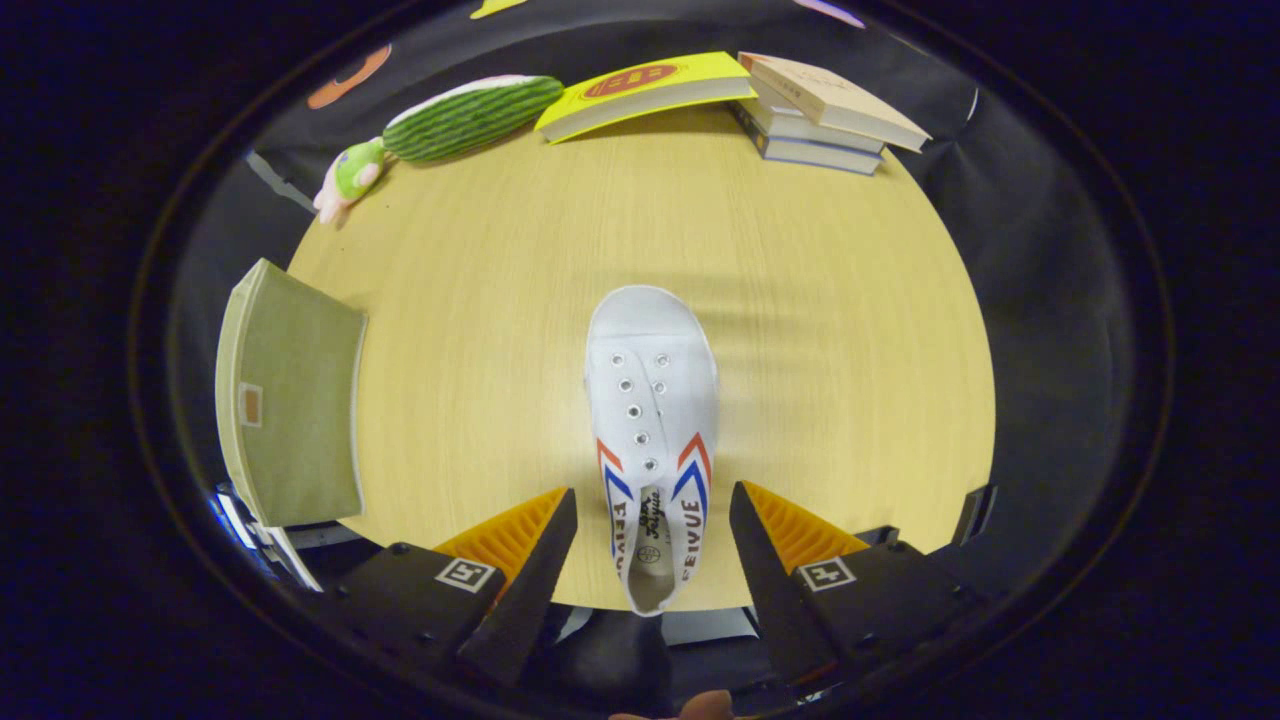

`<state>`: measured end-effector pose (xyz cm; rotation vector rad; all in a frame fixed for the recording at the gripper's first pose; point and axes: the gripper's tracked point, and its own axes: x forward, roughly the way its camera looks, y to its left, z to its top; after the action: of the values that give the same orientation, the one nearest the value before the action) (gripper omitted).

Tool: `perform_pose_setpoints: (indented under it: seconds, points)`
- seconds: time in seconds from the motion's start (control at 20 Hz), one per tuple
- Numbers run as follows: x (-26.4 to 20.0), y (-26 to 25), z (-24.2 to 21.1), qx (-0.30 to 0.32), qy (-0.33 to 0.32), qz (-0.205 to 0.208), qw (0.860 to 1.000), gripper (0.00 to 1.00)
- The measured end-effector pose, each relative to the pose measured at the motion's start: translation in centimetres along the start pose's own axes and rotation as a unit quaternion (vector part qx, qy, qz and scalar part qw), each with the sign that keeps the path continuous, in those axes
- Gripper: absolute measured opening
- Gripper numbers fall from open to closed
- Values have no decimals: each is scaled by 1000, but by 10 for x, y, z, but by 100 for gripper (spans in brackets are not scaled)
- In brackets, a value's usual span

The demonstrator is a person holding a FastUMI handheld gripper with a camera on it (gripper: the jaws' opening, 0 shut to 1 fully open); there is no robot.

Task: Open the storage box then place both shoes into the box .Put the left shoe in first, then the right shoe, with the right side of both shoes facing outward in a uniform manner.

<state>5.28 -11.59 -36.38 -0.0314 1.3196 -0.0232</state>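
A white canvas shoe (650, 440) with red and blue chevrons lies flat on the bench (820, 330), toe pointing away and heel opening toward the camera. Its heel end sits between the fingers (540, 560) of the gripper (652, 505), which are spread wide and released, with a gap of bare wood on each side of the shoe; neither finger touches it. One shoe is visible, and I cannot tell whether it is the left or the right.

The step in hand looks like the pickup of a shoe. The next move likely calls for lowering, centring on the heel collar, and closing on both sides before carrying it over.

To the left of the shoe, near the bench edge, stands the olive fabric storage box (290, 410); whether it is open cannot be told from here. Beyond the shoe, at the far edge, lie a green plush toy (450, 125), a yellow book (640, 92) and a stack of books (825, 120), all well apart from the shoe. Nothing stands between shoe and box.
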Motion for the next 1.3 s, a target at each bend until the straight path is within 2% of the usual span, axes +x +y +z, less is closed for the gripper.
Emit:
perform_pose_setpoints:
  seconds: [0.4,0.55,0.8,0.85,0.95,1.1,1.3]
  points:
    - [54,-1,-18,31,39,-8,999,97]
    - [59,-1,-15,15,43,-16,999,96]
    - [53,4,-16,36,62,-23,997,75]
    - [49,8,-17,42,68,-22,997,71]
    - [39,12,-14,56,75,-23,995,69]
    - [8,24,-10,74,81,-31,993,69]
    - [-64,89,-10,85,88,0,992,69]
